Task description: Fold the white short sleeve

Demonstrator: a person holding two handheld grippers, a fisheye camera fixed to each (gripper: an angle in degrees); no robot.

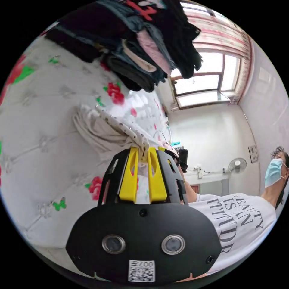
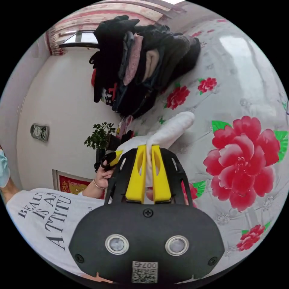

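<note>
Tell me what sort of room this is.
Probably a bedroom in a home: a quilted floral bedspread as the work surface, a stack of folded clothes on it, a curtained window and a potted plant.

My right claw (image 2: 148,150) pinches the white shirt (image 2: 168,134), its jaws closed on the cloth, above the flowered bed (image 2: 240,99). A dark clothes pile (image 2: 141,60) sits at the bed's edge.

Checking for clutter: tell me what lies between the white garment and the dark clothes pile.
In the right gripper view, only flowered bedspread lies between the white garment and the dark clothes pile; no other item sits there.
</note>
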